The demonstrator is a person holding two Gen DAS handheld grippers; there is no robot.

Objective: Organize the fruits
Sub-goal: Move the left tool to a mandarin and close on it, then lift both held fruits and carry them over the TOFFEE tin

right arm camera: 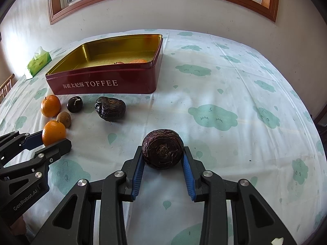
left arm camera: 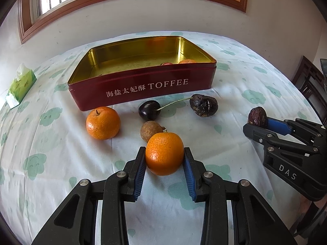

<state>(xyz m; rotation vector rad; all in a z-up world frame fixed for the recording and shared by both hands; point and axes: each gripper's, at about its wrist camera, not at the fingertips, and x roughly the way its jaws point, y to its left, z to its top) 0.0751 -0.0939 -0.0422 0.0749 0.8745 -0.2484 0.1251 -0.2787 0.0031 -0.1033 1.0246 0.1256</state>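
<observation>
Left gripper (left arm camera: 164, 159): a mandarin (left arm camera: 164, 156) is being pinched between both blue pads on the tablecloth (left arm camera: 61, 163).
Right gripper (right arm camera: 162, 157): a wrinkled dark fruit (right arm camera: 162, 148) is being clamped the same way.
Around the mandarin: a small brown fruit (left arm camera: 150, 130) is lying at 11 o'clock, touching it; a second mandarin (left arm camera: 103, 122) at 10; a cherry (left arm camera: 149, 110) at 12; another wrinkled fruit (left arm camera: 203, 104) at 1.
Tin (left arm camera: 143, 89): being seen beyond the fruits, open, with two fruits inside.
Tissue pack (left arm camera: 20, 85): lying at 9 o'clock of the tin.
</observation>
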